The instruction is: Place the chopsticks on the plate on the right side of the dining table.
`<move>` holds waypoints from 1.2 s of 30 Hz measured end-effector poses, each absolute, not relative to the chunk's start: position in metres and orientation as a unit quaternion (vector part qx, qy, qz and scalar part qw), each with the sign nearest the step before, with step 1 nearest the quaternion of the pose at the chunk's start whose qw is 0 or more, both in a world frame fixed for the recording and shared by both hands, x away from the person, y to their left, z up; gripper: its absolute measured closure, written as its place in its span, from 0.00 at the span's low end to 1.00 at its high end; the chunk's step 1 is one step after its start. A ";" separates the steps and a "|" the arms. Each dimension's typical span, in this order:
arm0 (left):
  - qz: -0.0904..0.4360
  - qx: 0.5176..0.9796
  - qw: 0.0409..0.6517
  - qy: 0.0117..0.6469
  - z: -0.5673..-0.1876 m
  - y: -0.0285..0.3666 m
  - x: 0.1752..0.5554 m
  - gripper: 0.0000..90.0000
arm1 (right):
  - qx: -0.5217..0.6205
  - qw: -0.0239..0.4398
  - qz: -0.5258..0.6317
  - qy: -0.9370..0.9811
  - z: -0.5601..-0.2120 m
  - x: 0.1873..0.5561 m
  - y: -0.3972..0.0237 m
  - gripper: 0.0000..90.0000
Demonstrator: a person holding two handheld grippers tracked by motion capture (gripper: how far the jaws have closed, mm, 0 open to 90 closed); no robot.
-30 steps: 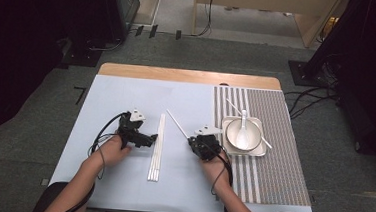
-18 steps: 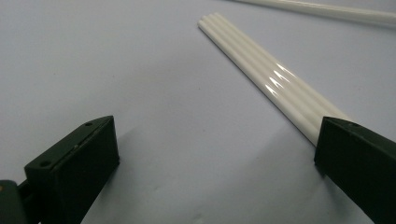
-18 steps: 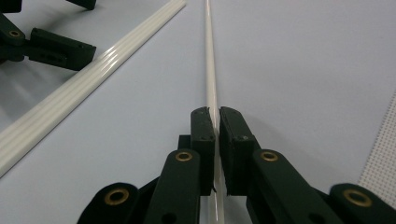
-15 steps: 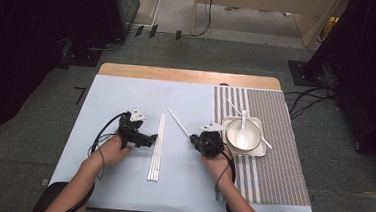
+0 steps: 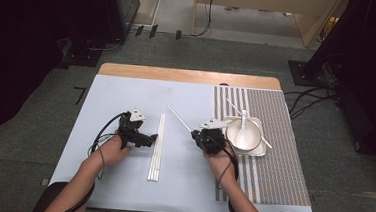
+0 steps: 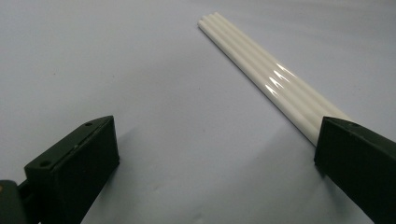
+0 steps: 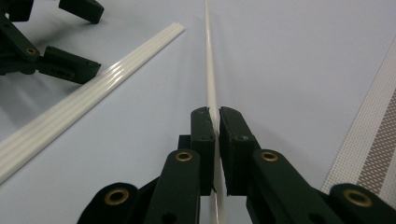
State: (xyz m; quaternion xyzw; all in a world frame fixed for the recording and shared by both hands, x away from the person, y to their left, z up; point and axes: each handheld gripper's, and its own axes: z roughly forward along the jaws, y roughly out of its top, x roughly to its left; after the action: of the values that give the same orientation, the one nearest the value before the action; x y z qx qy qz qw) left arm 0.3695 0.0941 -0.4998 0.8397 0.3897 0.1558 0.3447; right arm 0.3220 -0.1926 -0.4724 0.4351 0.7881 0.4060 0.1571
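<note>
We hold one thin white plastic chopstick (image 7: 208, 70) pinched in our right gripper (image 5: 205, 136), its jaws clamped on the stick's near end. In the high view, this stick (image 5: 179, 119) runs from the gripper toward the upper left of the frame, slanted across the pale blue bench (image 5: 127, 91). The row of white chopsticks (image 5: 157, 146) lies left of it, straight up and down the frame, so the held stick must swing parallel. Our left gripper (image 5: 146, 138), jaws wide apart and empty, sits just beside that row.
</note>
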 end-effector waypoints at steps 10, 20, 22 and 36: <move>0.156 0.840 0.345 0.390 -0.500 0.094 0.370 0.00 | 0.442 0.152 0.405 0.786 -0.462 0.327 -0.201 0.95; 0.156 0.840 0.345 0.390 -0.500 0.094 0.369 0.00 | 0.447 0.150 0.410 0.781 -0.451 0.329 -0.210 0.95; 0.156 0.840 0.345 0.390 -0.500 0.094 0.369 0.00 | 0.449 0.149 0.412 0.779 -0.449 0.330 -0.212 0.95; 0.156 0.840 0.345 0.390 -0.500 0.094 0.370 0.00 | 0.449 0.153 0.412 0.778 -0.438 0.336 -0.229 0.95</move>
State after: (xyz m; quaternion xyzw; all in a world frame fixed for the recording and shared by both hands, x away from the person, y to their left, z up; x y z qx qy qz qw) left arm 0.3695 0.0941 -0.4998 0.8397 0.3898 0.1555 0.3446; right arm 0.3363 -0.2288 -0.4381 0.4490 0.7783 0.4115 0.1527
